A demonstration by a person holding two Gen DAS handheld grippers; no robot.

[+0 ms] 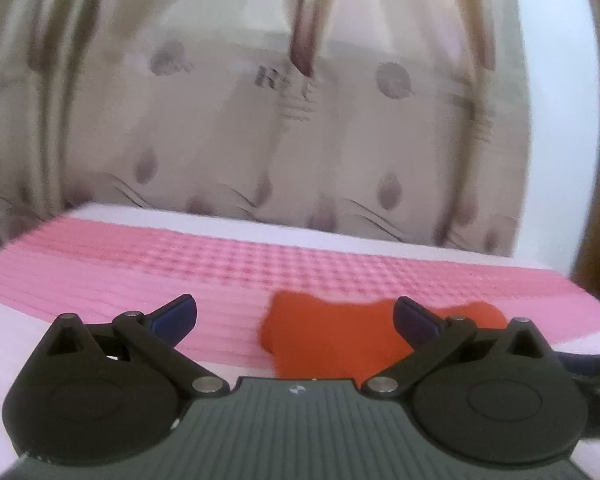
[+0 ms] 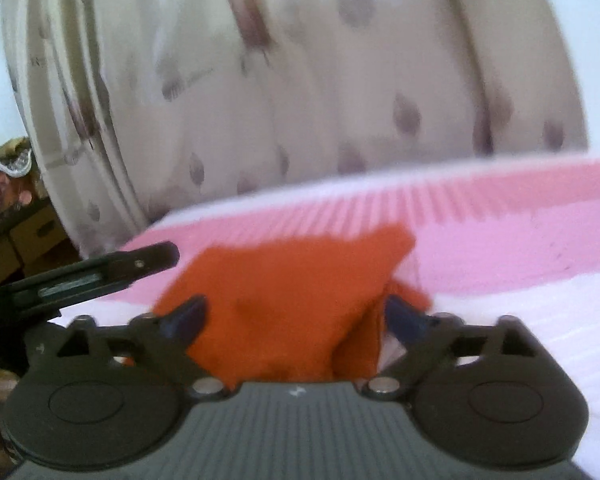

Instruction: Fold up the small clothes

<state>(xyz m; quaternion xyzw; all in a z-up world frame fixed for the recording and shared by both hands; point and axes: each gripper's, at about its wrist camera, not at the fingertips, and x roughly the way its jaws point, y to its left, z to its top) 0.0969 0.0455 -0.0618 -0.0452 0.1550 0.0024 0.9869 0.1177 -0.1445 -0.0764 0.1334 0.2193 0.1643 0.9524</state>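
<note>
A small orange-red garment [image 1: 332, 332] lies on a pink and white striped cloth [image 1: 180, 256] that covers the surface. My left gripper [image 1: 296, 316] is open, with the garment just ahead and partly behind its right finger. In the right wrist view the same garment [image 2: 276, 300] lies partly folded between the spread fingers of my right gripper [image 2: 292, 316], which is open. The other gripper [image 2: 112, 268] shows at the left of that view. Both views are blurred.
A beige patterned curtain [image 1: 260, 140] hangs behind the surface. A dark wooden post [image 1: 596, 240] stands at the right. Cardboard boxes [image 2: 20, 236] and a stuffed toy [image 2: 4, 184] sit at the far left of the right wrist view.
</note>
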